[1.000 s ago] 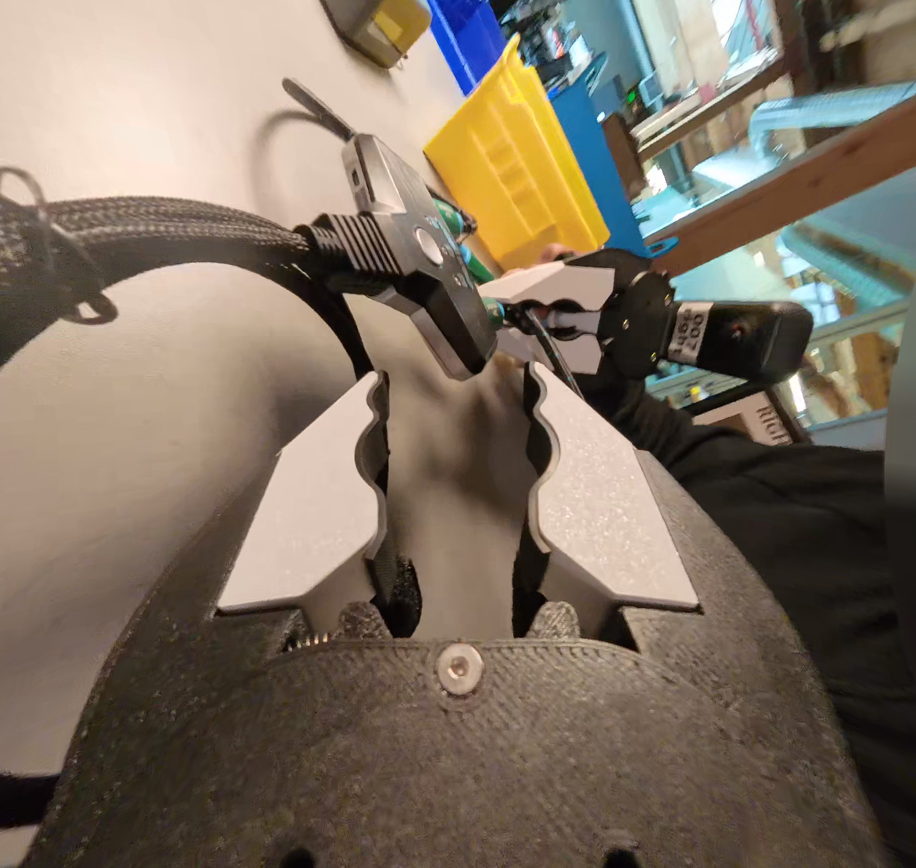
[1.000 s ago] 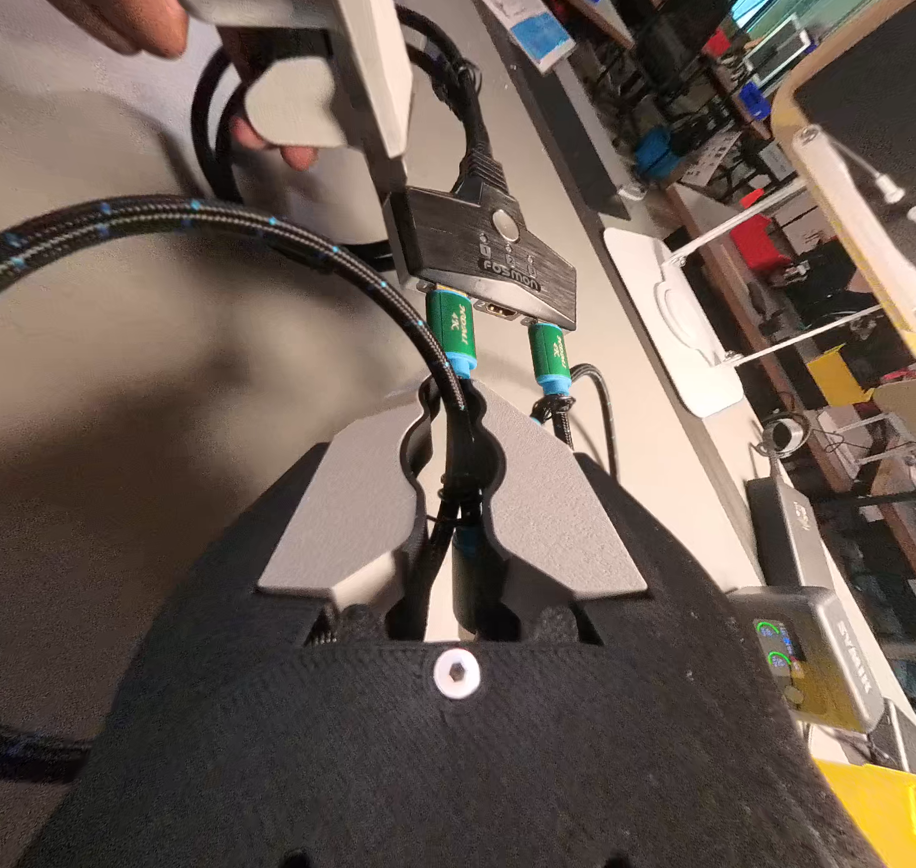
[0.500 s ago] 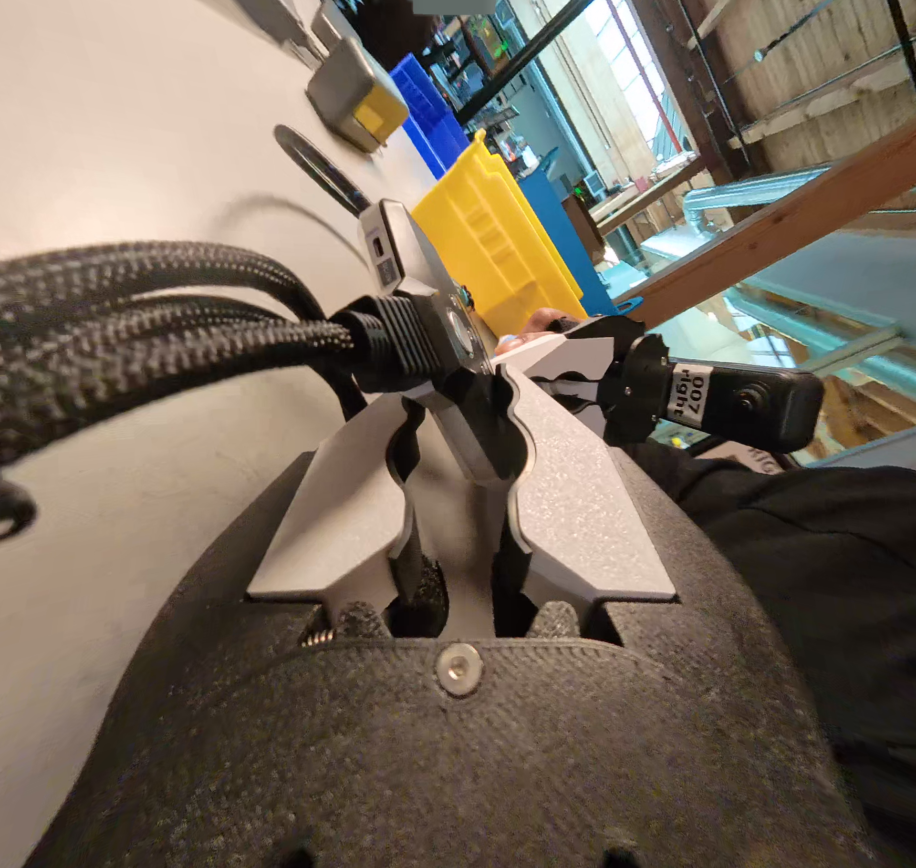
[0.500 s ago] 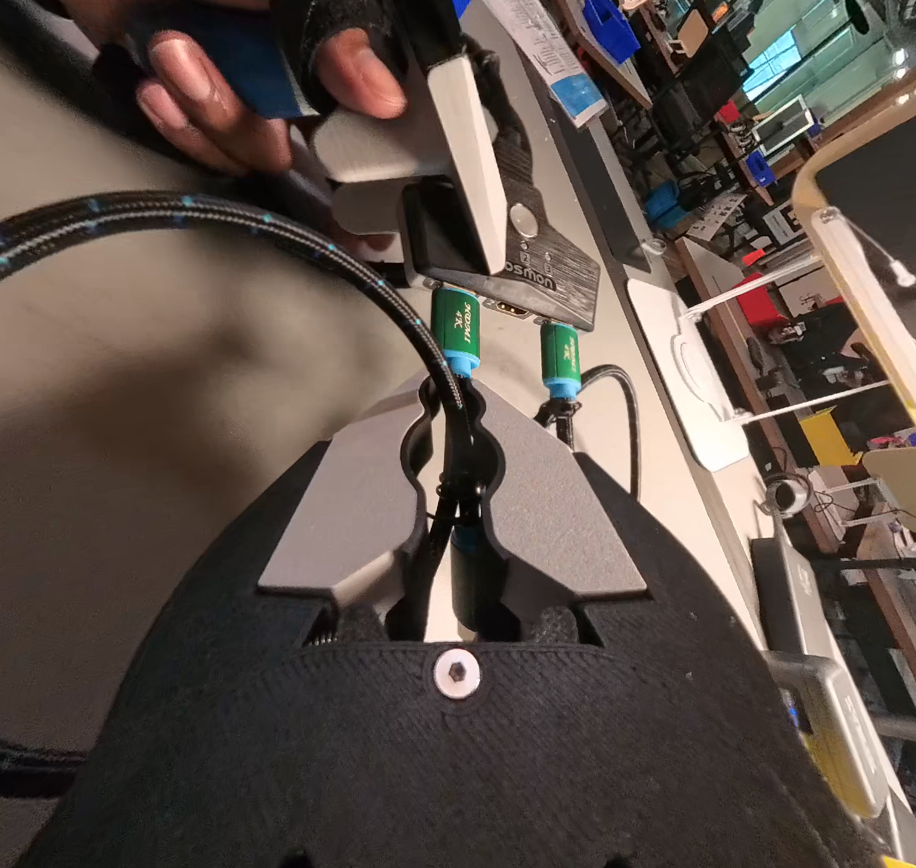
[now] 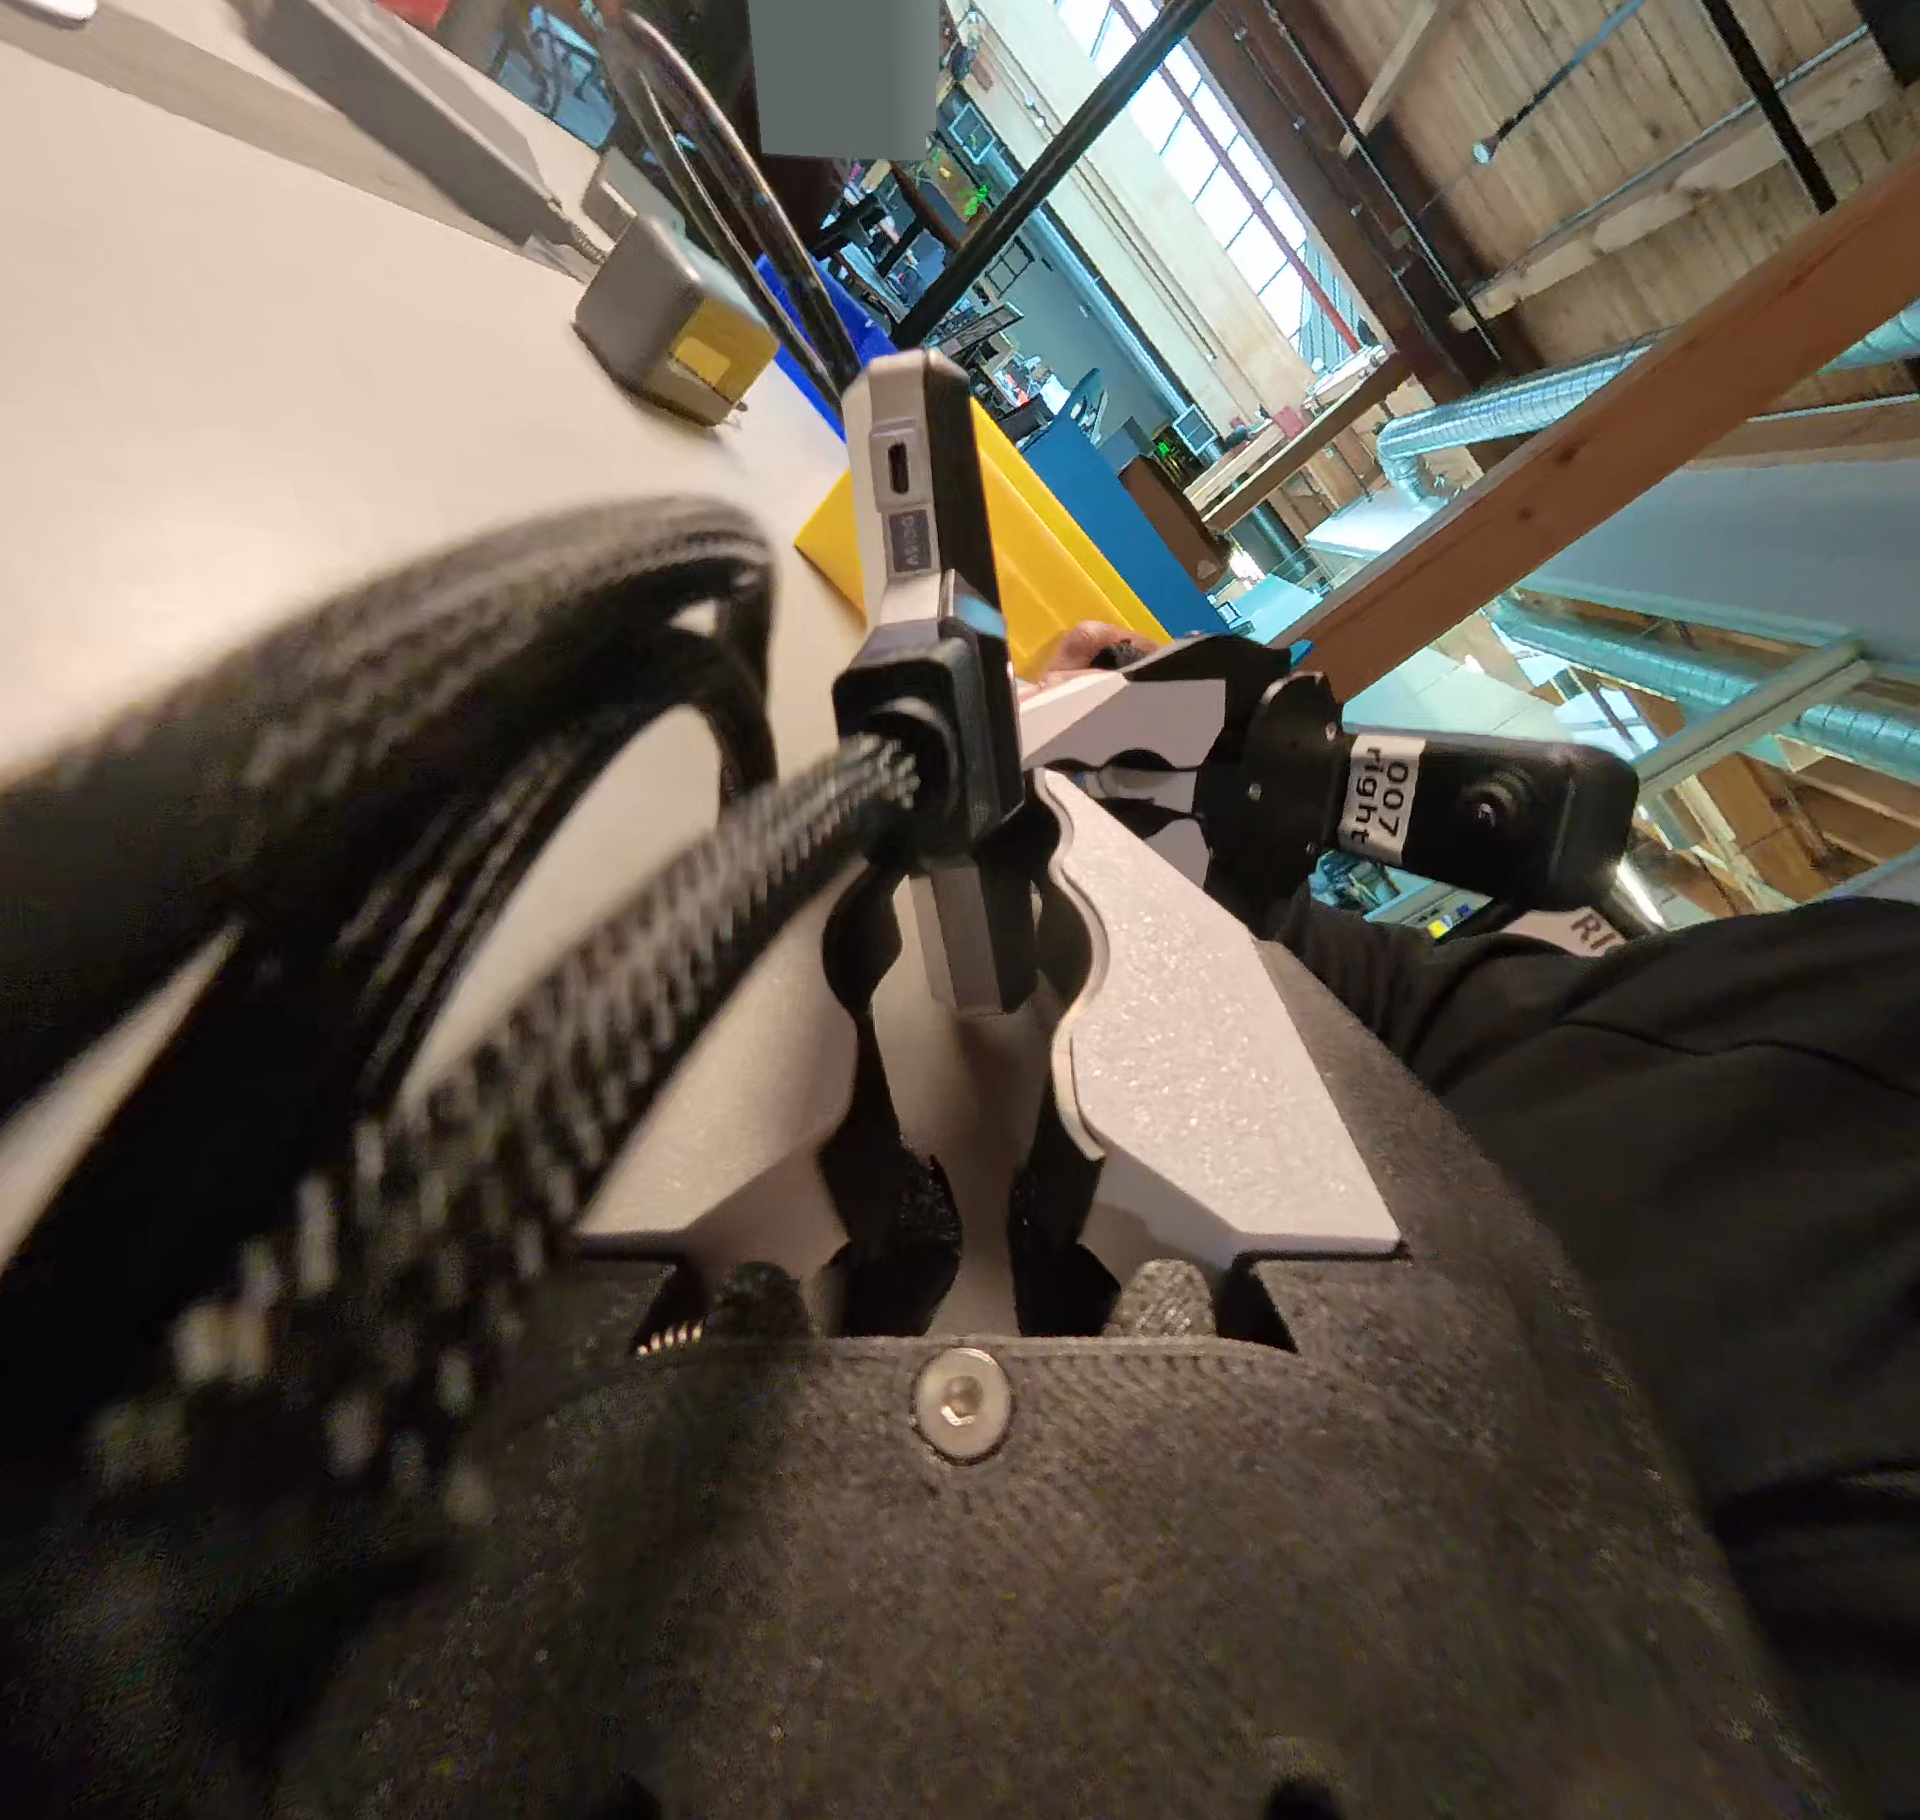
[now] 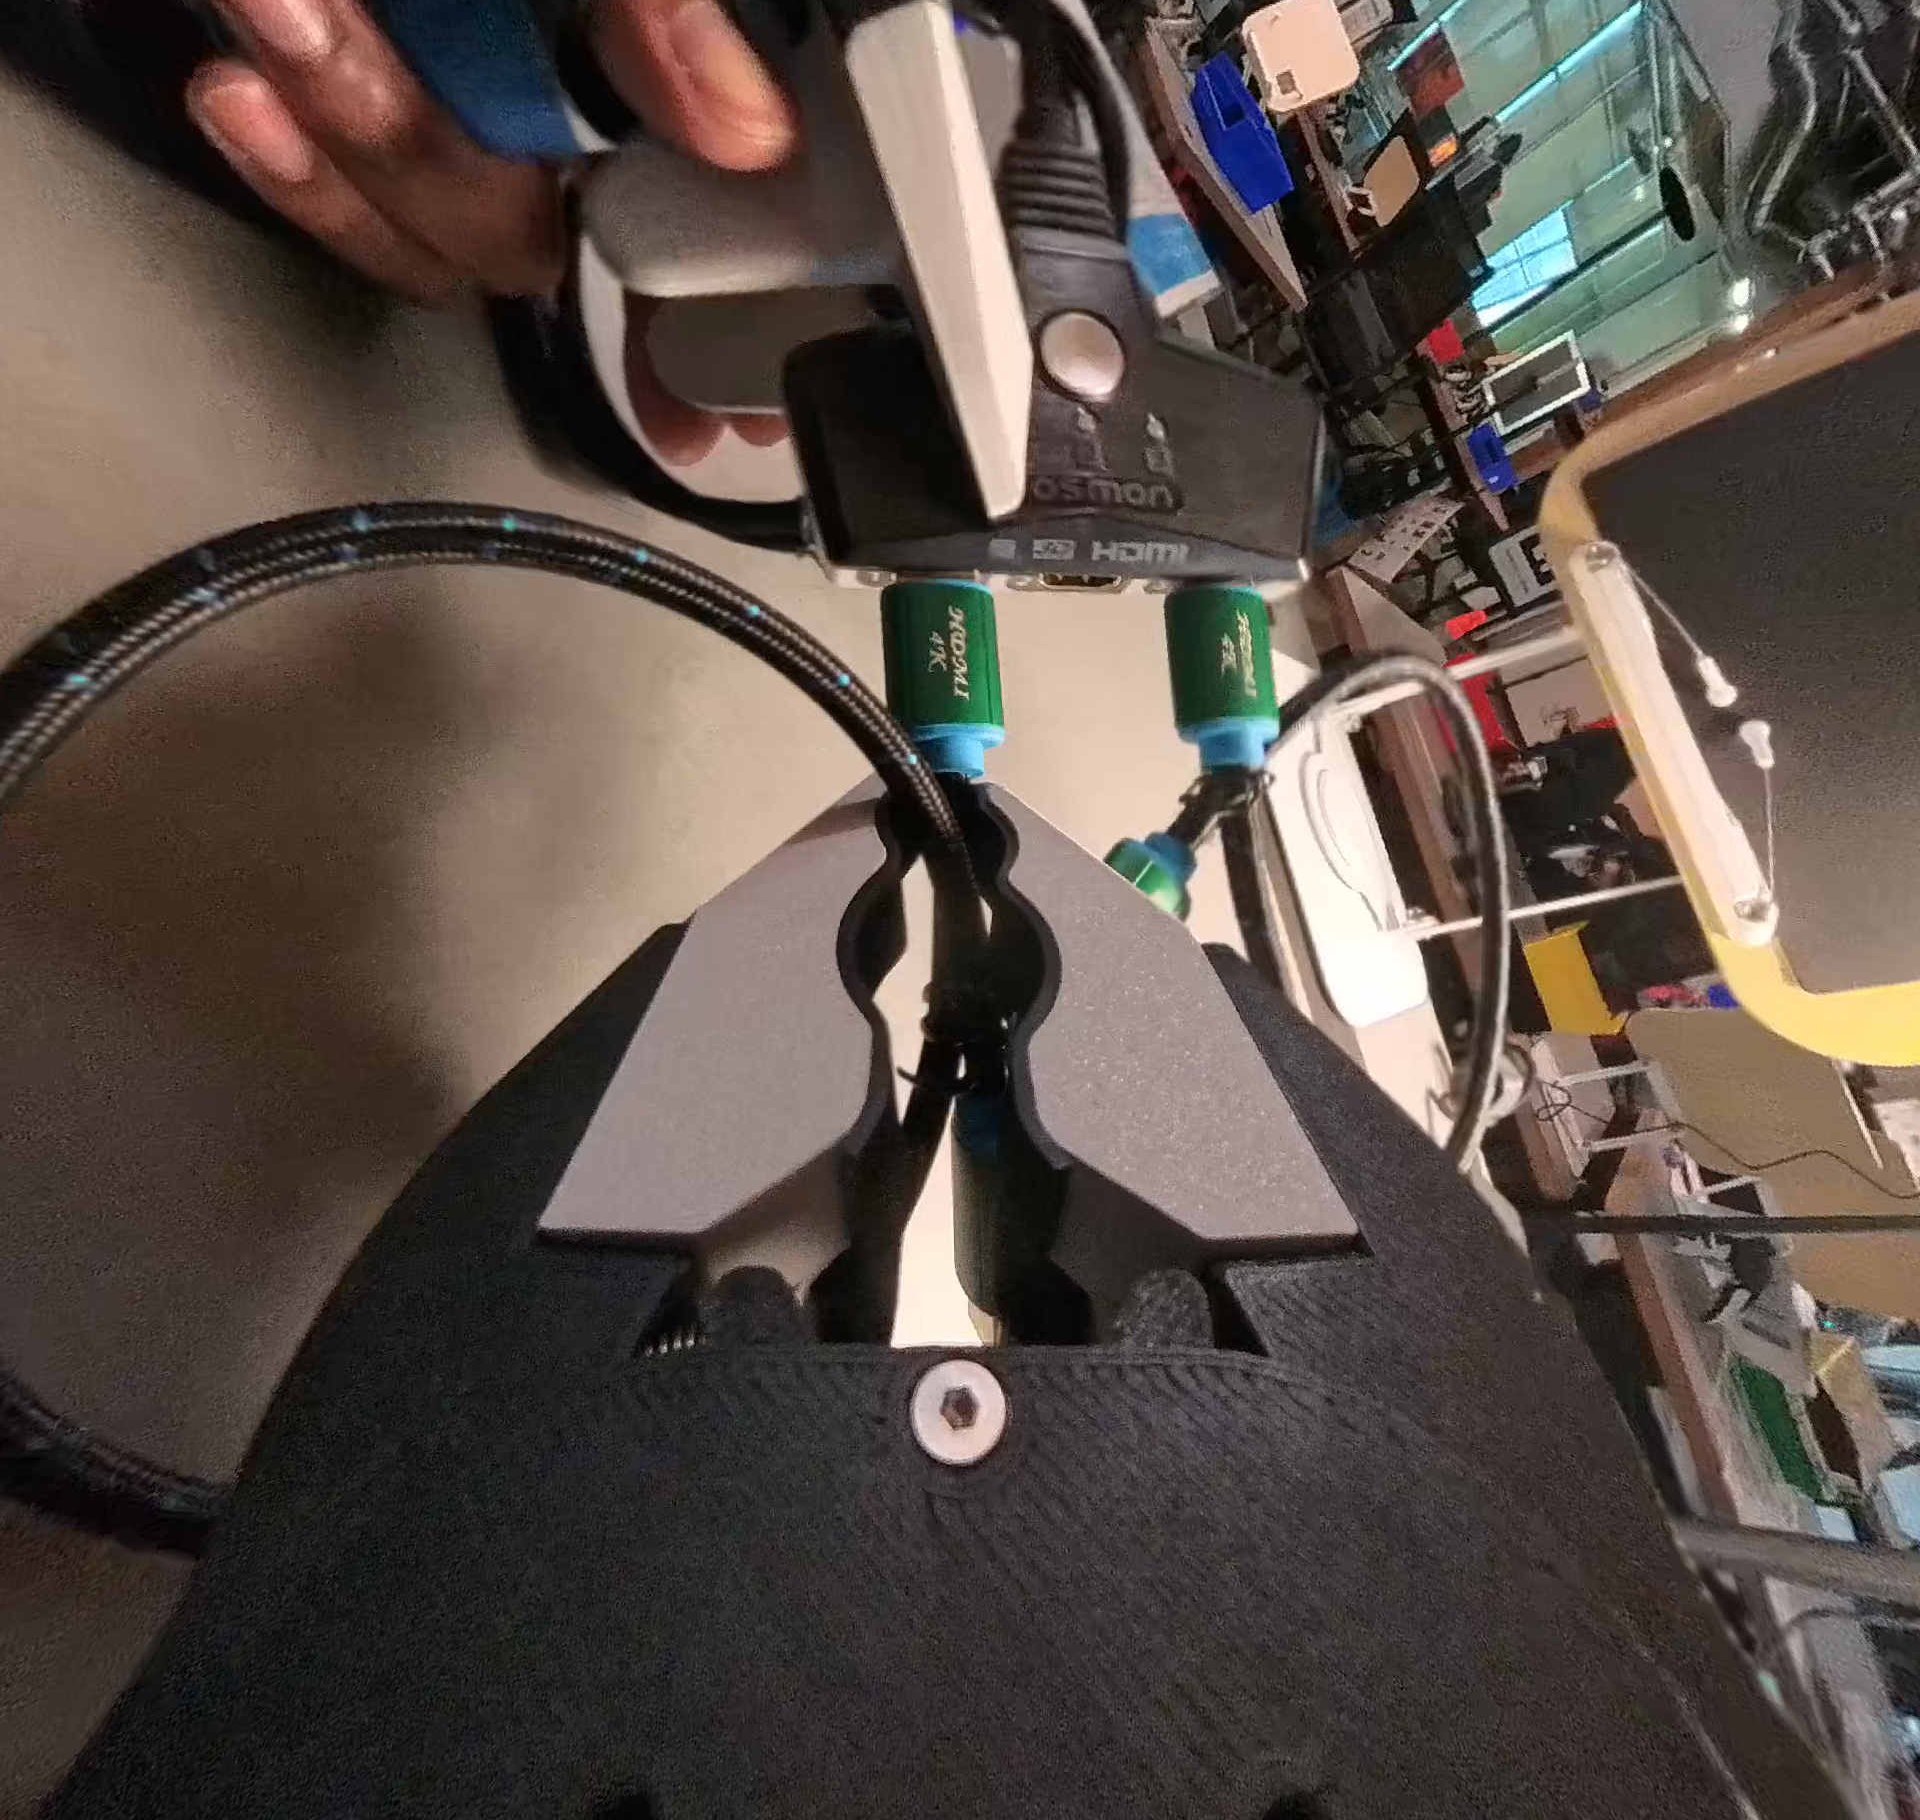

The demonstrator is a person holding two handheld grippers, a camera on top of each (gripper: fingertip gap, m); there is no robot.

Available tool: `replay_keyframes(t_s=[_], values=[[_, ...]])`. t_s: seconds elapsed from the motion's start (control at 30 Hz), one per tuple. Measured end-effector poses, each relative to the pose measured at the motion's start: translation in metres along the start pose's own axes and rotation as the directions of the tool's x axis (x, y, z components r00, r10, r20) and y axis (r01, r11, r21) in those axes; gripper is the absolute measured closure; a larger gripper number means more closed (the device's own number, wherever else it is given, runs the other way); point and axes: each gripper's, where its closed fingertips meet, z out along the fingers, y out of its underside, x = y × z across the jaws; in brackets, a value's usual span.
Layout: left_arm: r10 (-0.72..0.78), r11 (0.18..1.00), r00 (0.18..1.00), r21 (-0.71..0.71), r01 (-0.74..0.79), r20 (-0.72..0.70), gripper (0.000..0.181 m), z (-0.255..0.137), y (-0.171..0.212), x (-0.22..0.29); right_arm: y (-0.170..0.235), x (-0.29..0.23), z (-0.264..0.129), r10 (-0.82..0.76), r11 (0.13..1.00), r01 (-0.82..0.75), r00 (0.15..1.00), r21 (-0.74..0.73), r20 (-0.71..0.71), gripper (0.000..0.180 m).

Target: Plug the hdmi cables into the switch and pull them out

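The black HDMI switch (image 6: 1153, 461) is clamped at one corner between the fingers of my left gripper (image 5: 961, 835), and shows edge-on in the left wrist view (image 5: 914, 482). Its thick braided lead (image 5: 623, 897) runs off to the left. Two green HDMI plugs (image 6: 935, 658) (image 6: 1221, 669) sit in the outer ports; the middle port (image 6: 1081, 581) is empty. My right gripper (image 6: 945, 814) is shut on the braided cable (image 6: 520, 539) just behind the left plug. A third green plug (image 6: 1148, 866) hangs loose to its right. The right gripper also shows in the left wrist view (image 5: 1132, 731).
A yellow bin (image 5: 1049, 565), a blue bin (image 5: 800, 295) and a grey and yellow box (image 5: 675, 347) stand on the pale table (image 5: 260, 316) beyond the switch. A white stand base (image 6: 1340, 897) lies right of the plugs. A hand (image 6: 416, 108) holds the left gripper.
My left gripper, open a second ago, has closed on the switch and tilted it up on edge. My right gripper has stayed shut on the cable.
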Motion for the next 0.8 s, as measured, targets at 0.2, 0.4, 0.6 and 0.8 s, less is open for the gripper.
replay_keyframes(t_s=[0.2, 0.4, 0.6, 0.8], values=[[-0.004, 1.0, 1.0, -0.021, 0.003, -0.021, 0.161, 0.001, 0.003, 0.002, -0.001, -0.003, -0.003, -0.067, 0.998, 0.067, 0.998, 0.004, 0.0, 0.171], [-0.011, 0.999, 0.999, -0.034, 0.009, -0.045, 0.16, -0.002, 0.003, 0.003, -0.005, -0.01, -0.004, -0.116, 0.993, 0.116, 0.993, -0.001, 0.002, 0.173], [0.039, 0.998, 0.996, -0.054, -0.043, -0.075, 0.161, -0.001, 0.001, 0.011, -0.009, -0.009, -0.01, -0.113, 0.993, 0.113, 0.993, 0.024, 0.014, 0.172], [0.049, 0.995, 0.993, -0.078, -0.057, -0.109, 0.16, 0.002, 0.005, 0.018, -0.007, 0.007, -0.016, -0.074, 0.997, 0.074, 0.997, 0.034, -0.008, 0.17]])
